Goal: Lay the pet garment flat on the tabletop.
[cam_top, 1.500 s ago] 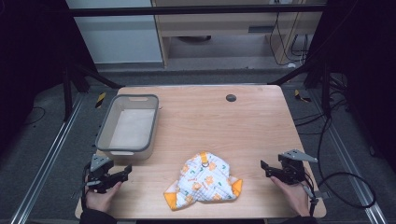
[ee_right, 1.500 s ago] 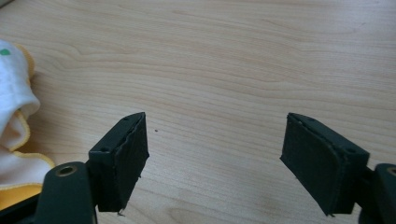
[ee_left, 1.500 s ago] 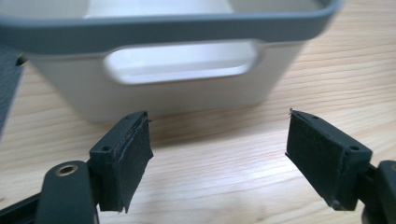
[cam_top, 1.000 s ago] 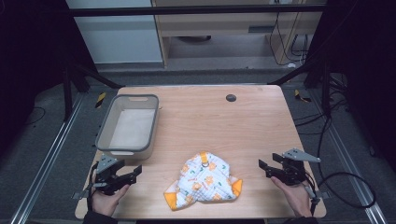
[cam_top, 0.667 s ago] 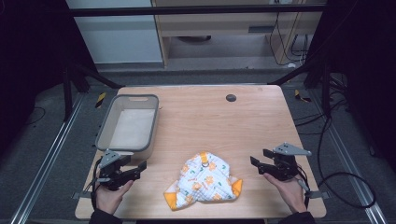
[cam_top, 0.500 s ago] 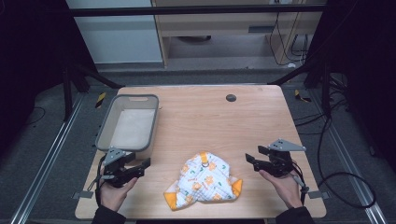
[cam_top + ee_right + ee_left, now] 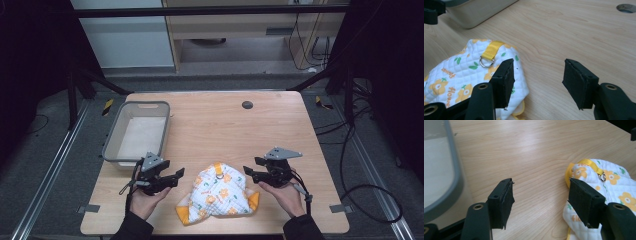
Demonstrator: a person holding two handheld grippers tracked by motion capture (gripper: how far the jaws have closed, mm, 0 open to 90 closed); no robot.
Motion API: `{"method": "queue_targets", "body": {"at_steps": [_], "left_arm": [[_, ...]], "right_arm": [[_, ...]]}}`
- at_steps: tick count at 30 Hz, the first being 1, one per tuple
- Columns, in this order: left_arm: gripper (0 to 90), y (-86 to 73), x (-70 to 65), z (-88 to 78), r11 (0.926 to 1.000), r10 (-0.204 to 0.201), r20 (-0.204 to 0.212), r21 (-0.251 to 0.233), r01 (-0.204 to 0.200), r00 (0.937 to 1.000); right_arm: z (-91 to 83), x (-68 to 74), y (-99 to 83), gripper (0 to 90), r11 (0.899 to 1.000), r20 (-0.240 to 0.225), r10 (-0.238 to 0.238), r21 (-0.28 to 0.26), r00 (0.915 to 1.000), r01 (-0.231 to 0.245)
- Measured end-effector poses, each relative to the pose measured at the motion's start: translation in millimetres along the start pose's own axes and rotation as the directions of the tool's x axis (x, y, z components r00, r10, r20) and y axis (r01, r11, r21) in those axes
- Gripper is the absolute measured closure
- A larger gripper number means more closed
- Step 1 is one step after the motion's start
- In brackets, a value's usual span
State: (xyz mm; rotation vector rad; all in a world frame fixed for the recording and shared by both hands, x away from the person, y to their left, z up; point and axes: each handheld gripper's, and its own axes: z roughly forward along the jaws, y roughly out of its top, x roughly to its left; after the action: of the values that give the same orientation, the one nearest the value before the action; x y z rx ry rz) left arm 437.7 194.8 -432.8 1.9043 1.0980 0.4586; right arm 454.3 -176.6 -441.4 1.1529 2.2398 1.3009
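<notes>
A white quilted cloth (image 7: 220, 195) with orange flowers, yellow trim and a metal ring on a yellow loop lies crumpled near the table's front edge. My left gripper (image 7: 177, 175) hovers just left of it, jaws apart; they have just been closing a little with nothing between them. In the left gripper view the cloth (image 7: 614, 185) sits behind the right jaw of that gripper (image 7: 540, 195). My right gripper (image 7: 247, 170) hovers at the cloth's right edge, also narrowing with bare wood between its jaws. The right gripper (image 7: 539, 75) has the cloth (image 7: 461, 75) behind its left jaw.
A grey plastic bin (image 7: 111, 140) stands at the table's left, close behind the left gripper, with its rim (image 7: 454, 170) beside the left jaw and its wall (image 7: 481, 10) across from the right gripper. A round cable hole (image 7: 247, 105) sits at the back middle.
Both hands have moved inward from the table's side edges toward the cloth, and both pairs of jaws stand slightly narrower. The cloth has not moved.
</notes>
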Motion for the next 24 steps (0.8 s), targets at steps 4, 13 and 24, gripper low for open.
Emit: {"method": "queue_targets", "body": {"at_steps": [4, 13, 24], "left_arm": [[36.7, 0.5, -10.4, 12.1, 0.9995, 0.017, 0.029, 0.026, -0.018, 0.9994], [37.4, -2.5, -19.6, 28.9, 0.9975, 0.027, 0.062, 0.063, -0.031, 0.9977], [38.7, -11.3, -30.8, 51.0, 0.9871, 0.082, 0.085, 0.13, -0.093, 0.993]], "right_arm": [[5.3, 3.0, -3.5, 42.2, 1.0, -0.017, 0.003, 0.019, 0.9998, -0.003], [16.7, 10.2, -8.3, 42.2, 0.998, -0.048, -0.011, 0.063, 0.9988, 0.014], [35.2, 16.5, -15.8, 48.1, 0.991, -0.068, -0.033, 0.129, 0.9972, 0.041]]}}
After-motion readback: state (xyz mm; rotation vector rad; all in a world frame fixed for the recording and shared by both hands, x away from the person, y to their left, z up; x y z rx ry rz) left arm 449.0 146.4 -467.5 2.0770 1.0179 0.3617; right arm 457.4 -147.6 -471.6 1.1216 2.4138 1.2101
